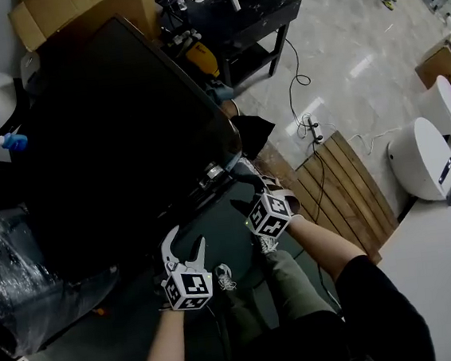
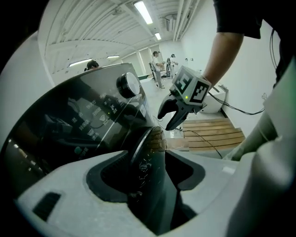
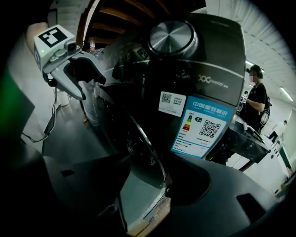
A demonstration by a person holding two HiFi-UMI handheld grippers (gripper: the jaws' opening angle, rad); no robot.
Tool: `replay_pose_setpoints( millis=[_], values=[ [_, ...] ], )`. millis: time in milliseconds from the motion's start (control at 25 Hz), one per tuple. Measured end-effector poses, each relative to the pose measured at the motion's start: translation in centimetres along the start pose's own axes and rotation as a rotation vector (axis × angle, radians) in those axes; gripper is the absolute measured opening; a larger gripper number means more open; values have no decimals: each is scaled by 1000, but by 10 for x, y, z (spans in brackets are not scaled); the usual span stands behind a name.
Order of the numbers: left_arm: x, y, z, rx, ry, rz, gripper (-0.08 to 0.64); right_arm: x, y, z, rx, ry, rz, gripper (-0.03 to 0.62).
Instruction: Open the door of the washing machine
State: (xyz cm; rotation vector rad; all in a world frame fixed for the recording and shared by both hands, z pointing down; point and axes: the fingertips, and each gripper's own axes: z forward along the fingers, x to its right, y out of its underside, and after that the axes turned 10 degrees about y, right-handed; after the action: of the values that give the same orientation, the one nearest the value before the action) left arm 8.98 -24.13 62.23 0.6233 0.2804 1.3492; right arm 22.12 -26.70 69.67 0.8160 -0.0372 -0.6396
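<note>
A black washing machine [image 1: 124,130] fills the left of the head view, its round door [image 1: 229,225] facing the person. My left gripper [image 1: 184,244], white, stands open in front of the door's lower part. Along its own view, the door's rim [image 2: 145,148] runs between the left gripper [image 2: 148,185] jaws with gaps on both sides. The black right gripper [image 1: 249,189] hangs open near the door's upper right edge and also shows as the right gripper [image 2: 165,121] from the left. The door rim [image 3: 148,143] lies between the right gripper [image 3: 148,185] jaws, untouched. The control knob [image 3: 172,34] sits above.
A wooden pallet [image 1: 342,187] lies on the floor to the right, with a power strip and cable [image 1: 312,126] beside it. A black table [image 1: 248,13] stands behind the machine and a white unit [image 1: 423,159] at far right. A person [image 3: 256,99] stands in the background.
</note>
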Motion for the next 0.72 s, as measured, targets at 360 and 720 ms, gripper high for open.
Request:
replay_pose_setpoints(
  millis=[360,720],
  values=[
    [-15,-2,22,-36,-41,-15,244,-7,-1,29,38,-129,-231,252],
    [-25,-2,27,-2,-115,-15,229,-13,-3,42,71,-119,-305,175]
  ],
)
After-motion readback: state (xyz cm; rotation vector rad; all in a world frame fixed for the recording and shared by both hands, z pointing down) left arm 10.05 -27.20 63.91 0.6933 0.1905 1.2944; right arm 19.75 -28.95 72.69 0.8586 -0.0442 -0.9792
